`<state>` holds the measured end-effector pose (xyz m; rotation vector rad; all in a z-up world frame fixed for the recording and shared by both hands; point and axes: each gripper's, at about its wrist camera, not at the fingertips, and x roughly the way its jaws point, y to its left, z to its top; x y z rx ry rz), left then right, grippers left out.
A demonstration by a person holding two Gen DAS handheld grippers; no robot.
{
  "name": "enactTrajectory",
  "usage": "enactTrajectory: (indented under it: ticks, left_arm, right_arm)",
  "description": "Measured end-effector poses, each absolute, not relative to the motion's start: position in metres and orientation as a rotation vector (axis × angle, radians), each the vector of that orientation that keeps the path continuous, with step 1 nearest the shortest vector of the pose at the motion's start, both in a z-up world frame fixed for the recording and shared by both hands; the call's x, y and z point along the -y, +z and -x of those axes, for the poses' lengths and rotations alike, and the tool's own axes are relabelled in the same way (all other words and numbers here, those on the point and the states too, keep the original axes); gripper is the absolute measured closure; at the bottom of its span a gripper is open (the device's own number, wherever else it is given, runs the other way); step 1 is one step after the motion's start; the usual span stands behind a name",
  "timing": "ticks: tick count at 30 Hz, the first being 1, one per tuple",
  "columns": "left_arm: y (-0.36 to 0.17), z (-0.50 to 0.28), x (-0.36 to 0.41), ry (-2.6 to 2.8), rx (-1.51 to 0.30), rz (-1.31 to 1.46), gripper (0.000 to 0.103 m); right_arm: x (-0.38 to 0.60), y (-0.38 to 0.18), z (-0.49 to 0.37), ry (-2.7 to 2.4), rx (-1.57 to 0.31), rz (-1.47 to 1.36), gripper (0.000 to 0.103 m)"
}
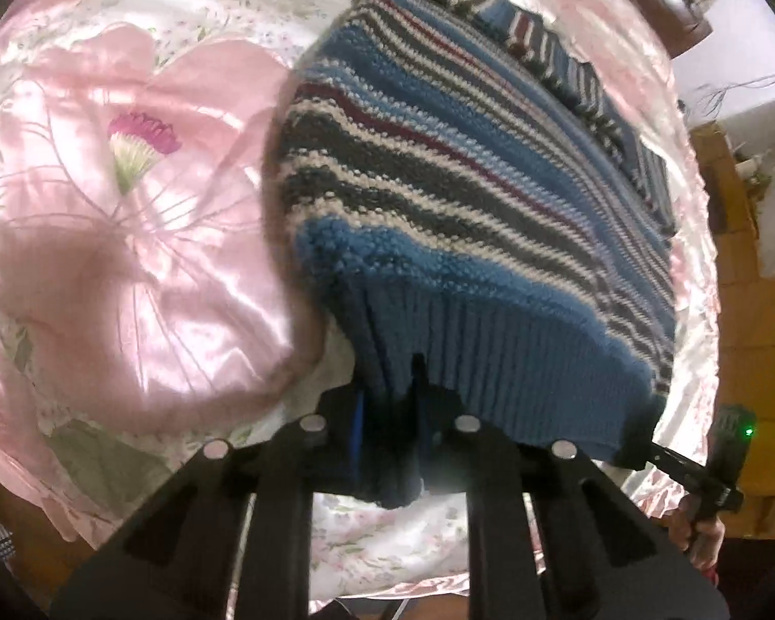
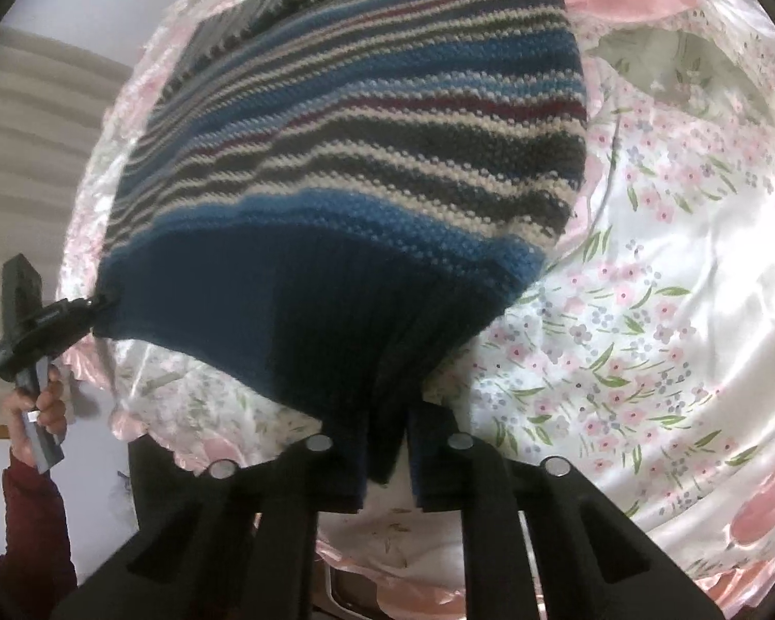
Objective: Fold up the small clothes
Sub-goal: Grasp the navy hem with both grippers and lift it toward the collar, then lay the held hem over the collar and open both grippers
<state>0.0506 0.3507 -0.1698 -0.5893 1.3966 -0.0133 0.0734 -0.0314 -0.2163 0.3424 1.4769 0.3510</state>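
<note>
A knitted sweater with blue, grey, white and maroon stripes is lifted by its blue ribbed hem, and its far part rests on the bed. My left gripper is shut on one hem corner. At the right edge, my right gripper pinches the other corner. In the right wrist view the sweater fills the middle. My right gripper is shut on the dark hem. The left gripper grips the hem's far corner, held by a hand.
A shiny pink and white floral bed cover lies under the sweater and spreads wide on both sides. Wooden furniture stands past the bed's right edge. A curtain and a red sleeve are on the left.
</note>
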Motion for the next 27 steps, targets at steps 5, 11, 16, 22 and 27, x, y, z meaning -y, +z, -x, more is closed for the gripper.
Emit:
enactTrajectory:
  ticks: [5,11,16,22,27]
  left_arm:
    - [-0.152,-0.058,-0.344,-0.041,-1.358,0.589,0.09]
    - [-0.136,-0.08,-0.345,-0.074,-1.322,0.595,0.091]
    - [-0.133,-0.107,-0.352,-0.063,-1.294,0.607,0.091]
    - [-0.139,-0.139,-0.366,-0.026,-1.27,0.643,0.091]
    - [-0.157,-0.168,-0.374,0.014,-1.278,0.642,0.09]
  right_arm:
    - [0.042,-0.2,-0.077,0.412,-1.424,-0.436,0.093]
    - [0.051,-0.177,-0.1,0.438,-1.368,-0.481,0.093]
    - [0.06,-0.165,-0.131,0.427,-1.339,-0.488,0.093]
    - [0.065,-0.165,-0.174,0.404,-1.342,-0.517,0.093]
    - [0.071,-0.18,-0.206,0.372,-1.369,-0.562,0.093]
